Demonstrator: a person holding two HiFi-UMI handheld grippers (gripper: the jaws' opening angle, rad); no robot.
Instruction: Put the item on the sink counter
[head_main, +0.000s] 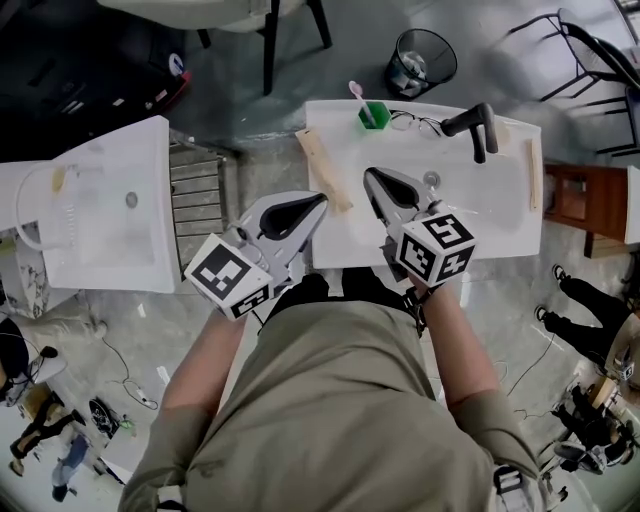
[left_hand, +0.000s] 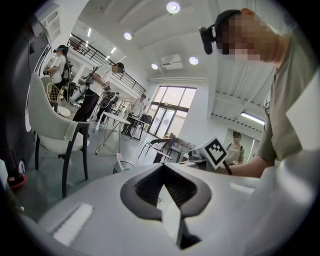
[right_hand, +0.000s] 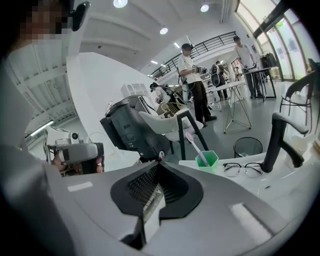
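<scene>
head view: my left gripper (head_main: 316, 202) and right gripper (head_main: 372, 180) hover side by side over the near edge of the white sink counter (head_main: 340, 140), both with jaws pressed together and nothing in them. at the counter's far edge stands a green plastic cup (head_main: 375, 113) with a pink toothbrush (head_main: 356, 92) in it. just beside it lie thin black-rimmed glasses (head_main: 412, 122), then a black faucet (head_main: 478, 125).

left gripper view: the left gripper (left_hand: 164, 174) has its jaws closed on nothing, and it faces a white chair (left_hand: 50, 125) across the room.

right gripper view: the right gripper (right_hand: 157, 171) is closed and empty too. beyond it the green plastic cup (right_hand: 207, 159), pink toothbrush (right_hand: 195, 145) and glasses (right_hand: 241, 168) sit on the sink counter (right_hand: 250, 177), well apart from my jaws.
</scene>
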